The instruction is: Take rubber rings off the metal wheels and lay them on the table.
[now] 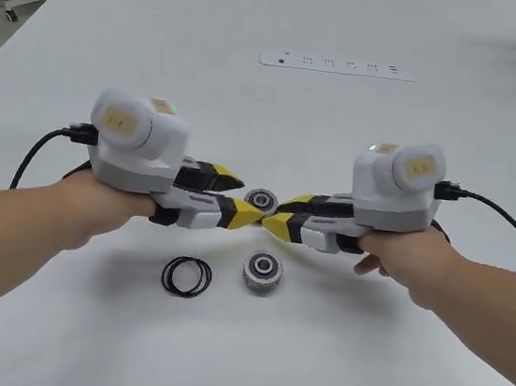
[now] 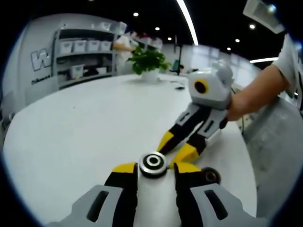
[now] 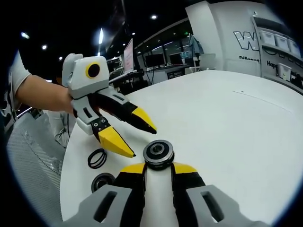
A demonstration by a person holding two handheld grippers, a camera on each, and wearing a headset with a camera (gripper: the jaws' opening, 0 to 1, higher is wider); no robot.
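White worktop [image 1: 413, 156] stretches away from me, bare apart from a power strip [image 1: 340, 65] at its far side and the small parts near my hands. I hold both tools low and nose to nose, so their tips meet around one metal wheel [image 1: 261, 200] in the middle.

My left hand-held gripper [image 3: 141, 140] has its jaws spread, one yellow tip beyond the wheel and the other just beside its near edge. In the right gripper view they do not look clamped. My right hand-held gripper [image 2: 174, 151] comes in from the opposite side with its jaws parted a little and the wheel at their tips. I cannot tell whether it is pinching the wheel or only touching it, nor whether the wheel is lifted or lying on the surface.

Two tools on one wheel makes sense to me: one to steady the metal, the other to hook the rubber. A dark band round this wheel suggests it has a ring on it.

Nearer to me, a second wheel [image 1: 263, 270] lies flat. Just to its left, a few black rubber rings [image 1: 187, 276] lie loose and overlapping, already laid down and out of the way of the tips.
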